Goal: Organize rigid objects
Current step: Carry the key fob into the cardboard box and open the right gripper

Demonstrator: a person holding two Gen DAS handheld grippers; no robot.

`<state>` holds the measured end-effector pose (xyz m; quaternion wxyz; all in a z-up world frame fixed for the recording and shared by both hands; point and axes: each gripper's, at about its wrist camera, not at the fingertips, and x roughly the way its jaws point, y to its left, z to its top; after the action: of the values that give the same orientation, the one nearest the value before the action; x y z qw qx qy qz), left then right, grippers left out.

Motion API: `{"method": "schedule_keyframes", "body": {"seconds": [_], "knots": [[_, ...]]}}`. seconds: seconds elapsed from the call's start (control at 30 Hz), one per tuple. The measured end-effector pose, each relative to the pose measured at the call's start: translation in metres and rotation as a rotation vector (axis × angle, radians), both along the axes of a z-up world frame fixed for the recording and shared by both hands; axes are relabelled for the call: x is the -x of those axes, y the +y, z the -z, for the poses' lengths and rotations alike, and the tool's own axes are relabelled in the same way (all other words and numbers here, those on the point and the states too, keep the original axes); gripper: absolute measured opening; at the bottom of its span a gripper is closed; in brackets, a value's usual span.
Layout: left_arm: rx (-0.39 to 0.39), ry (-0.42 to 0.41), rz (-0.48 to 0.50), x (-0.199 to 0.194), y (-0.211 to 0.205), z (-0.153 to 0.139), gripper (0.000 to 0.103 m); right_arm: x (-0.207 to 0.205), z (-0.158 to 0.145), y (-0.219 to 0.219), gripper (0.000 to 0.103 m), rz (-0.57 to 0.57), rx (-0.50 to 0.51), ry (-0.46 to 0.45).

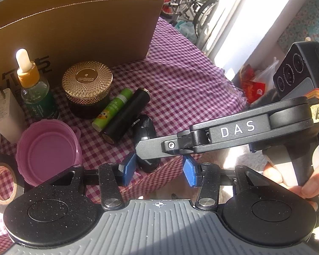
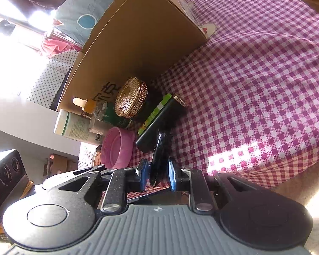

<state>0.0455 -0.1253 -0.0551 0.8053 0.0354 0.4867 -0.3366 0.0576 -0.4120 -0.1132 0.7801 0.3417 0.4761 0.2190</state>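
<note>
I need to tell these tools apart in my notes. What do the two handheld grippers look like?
Both grippers have black speckled arms, blue finger pads and ribbed grey bodies. The right gripper shows white "DAS" lettering, a handwritten tan label, a black three-lens camera block and a white-and-black handle. The left gripper shows a crosshair mark.

Matt cardboard box (image 1: 78,27); woven checked cloth (image 1: 180,74)

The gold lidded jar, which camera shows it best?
The left wrist view. There the gold lidded jar stands upright in sunlight in front of the cardboard box, its patterned lid and dark body both plain. The right wrist view shows it smaller and tipped sideways, mostly lid, its body in shadow.
</note>
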Motion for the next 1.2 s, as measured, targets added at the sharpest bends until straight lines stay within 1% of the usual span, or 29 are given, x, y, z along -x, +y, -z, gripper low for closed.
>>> {"method": "schedule_keyframes", "body": {"seconds": [0.17,0.33,0.5,0.63,0.73,0.83,0.97,1.07,1.13,1.2], "knots": [[-0.010,-0.023,0.008,0.001,-0.003,0.001,0.047,-0.004,0.007,-0.002,0.020,0.037,-0.038,0.006],[0.001,-0.036,0.041,0.006,-0.003,-0.004,0.047,0.010,0.010,-0.013,0.018,0.078,-0.082,0.016],[0.013,-0.067,0.058,0.017,-0.004,-0.014,0.047,0.027,0.003,-0.018,0.018,0.104,-0.097,-0.010],[0.034,-0.105,0.067,0.027,0.000,-0.027,0.047,0.040,-0.011,-0.020,0.018,0.117,-0.105,-0.043],[0.053,-0.135,0.068,0.034,0.007,-0.039,0.047,0.049,-0.027,-0.018,0.018,0.122,-0.111,-0.076],[0.080,-0.184,0.057,0.041,0.018,-0.056,0.047,0.054,-0.044,-0.013,0.018,0.118,-0.122,-0.113],[0.112,-0.255,0.026,0.041,0.034,-0.085,0.047,0.049,-0.080,0.000,0.018,0.097,-0.137,-0.199],[0.137,-0.306,-0.012,0.031,0.050,-0.109,0.047,0.034,-0.109,0.013,0.018,0.065,-0.158,-0.270],[0.141,-0.338,-0.040,0.018,0.061,-0.124,0.047,0.018,-0.124,0.022,0.018,0.044,-0.168,-0.304],[0.138,-0.362,-0.079,0.002,0.070,-0.137,0.047,-0.007,-0.142,0.036,0.017,0.011,-0.166,-0.337]]}}
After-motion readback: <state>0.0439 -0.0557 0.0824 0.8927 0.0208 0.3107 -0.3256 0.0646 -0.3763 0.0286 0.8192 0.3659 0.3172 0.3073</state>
